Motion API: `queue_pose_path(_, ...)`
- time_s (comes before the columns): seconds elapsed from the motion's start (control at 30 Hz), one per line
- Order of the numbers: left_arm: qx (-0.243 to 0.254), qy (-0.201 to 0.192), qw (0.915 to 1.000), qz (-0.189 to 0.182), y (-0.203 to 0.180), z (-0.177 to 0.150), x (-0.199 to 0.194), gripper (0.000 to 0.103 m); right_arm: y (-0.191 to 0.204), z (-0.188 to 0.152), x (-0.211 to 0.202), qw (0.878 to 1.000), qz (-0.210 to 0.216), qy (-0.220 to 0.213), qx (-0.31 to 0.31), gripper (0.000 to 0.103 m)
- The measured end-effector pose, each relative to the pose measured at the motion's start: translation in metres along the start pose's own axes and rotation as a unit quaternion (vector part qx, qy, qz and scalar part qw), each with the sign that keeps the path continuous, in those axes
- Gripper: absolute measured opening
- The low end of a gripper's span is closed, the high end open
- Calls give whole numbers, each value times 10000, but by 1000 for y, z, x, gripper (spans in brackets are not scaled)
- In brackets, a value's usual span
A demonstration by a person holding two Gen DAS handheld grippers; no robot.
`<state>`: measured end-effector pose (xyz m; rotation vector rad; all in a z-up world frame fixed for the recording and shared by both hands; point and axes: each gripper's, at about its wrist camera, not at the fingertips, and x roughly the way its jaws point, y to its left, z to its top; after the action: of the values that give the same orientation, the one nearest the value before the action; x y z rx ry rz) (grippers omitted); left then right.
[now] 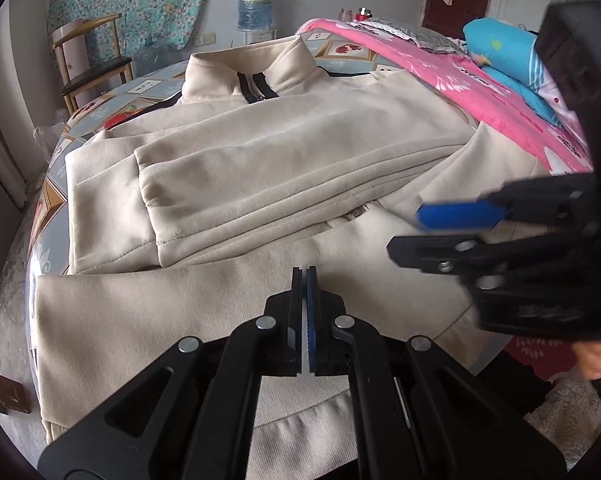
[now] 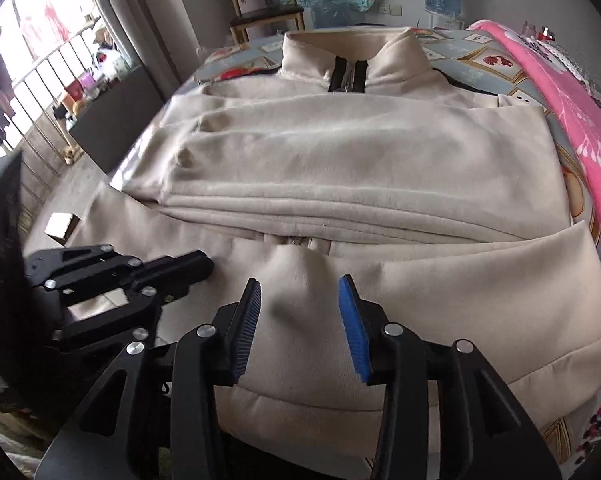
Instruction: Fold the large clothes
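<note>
With both sleeves already laid across the chest, the cream jacket (image 2: pixel 340 168) lies flat on the bed, collar far, hem near, so the bottom-up fold looks next. Left gripper (image 1: pixel 305 276) is closed w/ nothing visibly between its pads, over the lower panel. Right gripper (image 2: pixel 299 292) stands part open, straddling a raised fabric ridge near the hem w/o pinching it. Next: both grab hem, lift toward collar.

Bed (image 1: pixel 152 84) with patterned sheet, cream jacket (image 1: pixel 300 140), pink blanket (image 1: pixel 480 92)
</note>
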<state>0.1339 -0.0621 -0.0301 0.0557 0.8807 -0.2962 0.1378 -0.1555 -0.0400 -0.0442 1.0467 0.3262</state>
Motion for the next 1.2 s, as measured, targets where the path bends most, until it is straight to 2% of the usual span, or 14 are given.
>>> queue_pose_path(0.07, -60, 7, 10000, -12, 2, 0, -1, 3, 0, 2, -3, 10000, -24, -52, -49, 5)
queue_pose_path(0.2, -151, -147, 9995, -231, 2, 4, -14, 3, -3, 8, -13, 9998, 98, -175, -19, 4)
queue_pose_path(0.33, 44, -220, 9970, -734, -13, 13, -19, 3, -12, 12, 2, 9995, 308, -37, 116, 3)
queue_pose_path(0.5, 274, 177, 9981, -529, -34, 15, 12, 3, -17, 14, 4, 9985, 472, -216, 189, 3)
queue_pose_path(0.63, 94, 158, 9982, -576, -30, 16, 16, 3, -41, 10, -13, 9950, 822, -322, 461, 3)
queue_pose_path(0.7, 131, 166, 9982, -553, -30, 15, 15, 3, -56, 5, -29, 9959, 634, -443, 466, 3)
queue_pose_path(0.77, 171, 156, 9984, -517, -30, 13, 14, 4, -78, -5, -39, 9971, 273, -471, 527, 5)
queue_pose_path(0.87, 120, 164, 9983, -550, -28, 13, 14, 4, -126, -18, -32, 9934, -724, -268, 843, 5)
queue_pose_path(1.03, 84, 173, 9979, -617, -26, 13, 14, 4, -186, -29, -49, 9831, -905, -601, 1472, 0)
queue_pose_path(1.1, 53, 160, 9978, -646, -25, 13, 14, 4, -194, -32, -50, 9814, -844, -652, 1598, 0)
queue_pose_path(1.2, 11, 171, 9974, -703, -22, 13, 14, 4, -181, -29, -55, 9820, -1038, -622, 1448, 0)
